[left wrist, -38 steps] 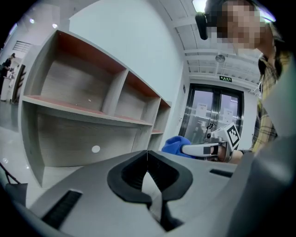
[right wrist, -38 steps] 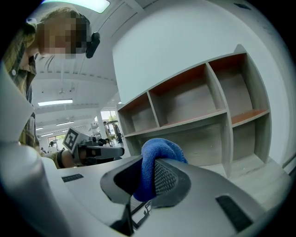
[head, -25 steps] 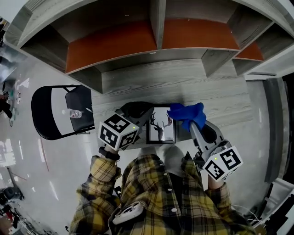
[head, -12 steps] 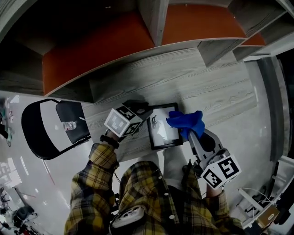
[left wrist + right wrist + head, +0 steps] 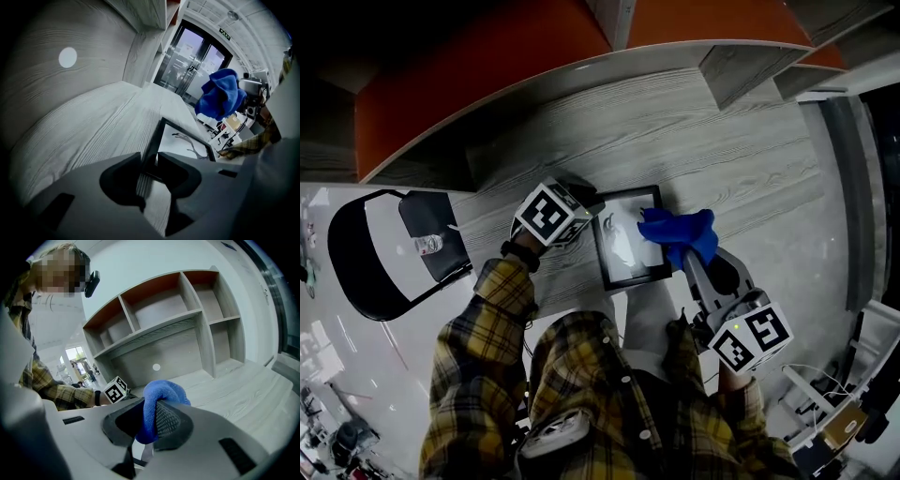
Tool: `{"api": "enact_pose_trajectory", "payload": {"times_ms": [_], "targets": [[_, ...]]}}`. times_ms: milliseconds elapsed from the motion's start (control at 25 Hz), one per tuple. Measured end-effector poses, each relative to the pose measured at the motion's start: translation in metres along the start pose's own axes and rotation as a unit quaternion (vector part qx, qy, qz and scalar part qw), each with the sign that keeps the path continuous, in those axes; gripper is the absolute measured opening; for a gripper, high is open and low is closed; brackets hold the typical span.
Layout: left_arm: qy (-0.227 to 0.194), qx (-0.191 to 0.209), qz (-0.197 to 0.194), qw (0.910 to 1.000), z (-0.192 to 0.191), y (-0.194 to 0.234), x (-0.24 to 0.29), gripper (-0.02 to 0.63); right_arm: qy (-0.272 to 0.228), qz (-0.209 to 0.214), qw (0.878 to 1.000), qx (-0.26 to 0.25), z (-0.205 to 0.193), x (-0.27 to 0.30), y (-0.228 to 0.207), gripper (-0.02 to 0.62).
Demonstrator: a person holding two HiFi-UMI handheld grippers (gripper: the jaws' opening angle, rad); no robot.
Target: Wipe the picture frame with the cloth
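Observation:
The black picture frame (image 5: 628, 246) with a deer print lies on the grey wooden table (image 5: 722, 150) close to its near edge. My left gripper (image 5: 591, 221) is at the frame's left edge. Its jaws have just been opening, and the frame's rim (image 5: 154, 140) stands between them with a gap on each side. My right gripper (image 5: 684, 248) is shut on a bunched blue cloth (image 5: 680, 232), which hangs over the frame's right side. In the right gripper view the cloth (image 5: 157, 394) bulges out above the jaws.
Open shelf compartments with orange backs (image 5: 487, 84) rise behind the table. A black folding chair (image 5: 384, 253) with a small bottle on it stands on the floor to the left. The person's plaid sleeves fill the bottom of the head view.
The left gripper has come down to the table with the frame, and its jaws have opened. The right gripper with the cloth has sunk a little over the frame's right side.

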State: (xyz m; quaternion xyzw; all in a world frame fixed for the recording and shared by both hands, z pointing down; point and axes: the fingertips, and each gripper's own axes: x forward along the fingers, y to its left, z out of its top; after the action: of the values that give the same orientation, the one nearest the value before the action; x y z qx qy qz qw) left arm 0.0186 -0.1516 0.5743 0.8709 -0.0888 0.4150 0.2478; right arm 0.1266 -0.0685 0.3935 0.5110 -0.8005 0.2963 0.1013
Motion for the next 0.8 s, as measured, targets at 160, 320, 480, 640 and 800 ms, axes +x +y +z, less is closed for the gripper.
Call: {"api": "enact_pose_trajectory", "payload": {"times_ms": [160, 320, 480, 640, 800], "targets": [[0.003, -0.015, -0.002, 0.9999, 0.000, 0.001, 0.004, 0.114, 0.009, 0.005, 1.000, -0.013, -0.002, 0.008, -0.002, 0.052], [0.013, -0.033, -0.005, 0.9993, -0.002, 0.003, 0.004, 0.114, 0.023, 0.005, 0.998, -0.050, 0.001, 0.029, -0.005, 0.052], [0.017, -0.031, -0.005, 0.9994, 0.000, 0.002, 0.005, 0.112, 0.064, -0.002, 0.990, -0.124, -0.005, 0.068, -0.018, 0.052], [0.012, -0.030, -0.009, 0.9994, 0.000, 0.002, 0.004, 0.112, 0.137, -0.013, 0.974, -0.178, -0.033, 0.119, -0.041, 0.052], [0.010, -0.032, -0.012, 0.9994, -0.001, 0.002, 0.004, 0.110, 0.211, -0.033, 0.952, -0.220, -0.066, 0.153, -0.063, 0.052]]}}
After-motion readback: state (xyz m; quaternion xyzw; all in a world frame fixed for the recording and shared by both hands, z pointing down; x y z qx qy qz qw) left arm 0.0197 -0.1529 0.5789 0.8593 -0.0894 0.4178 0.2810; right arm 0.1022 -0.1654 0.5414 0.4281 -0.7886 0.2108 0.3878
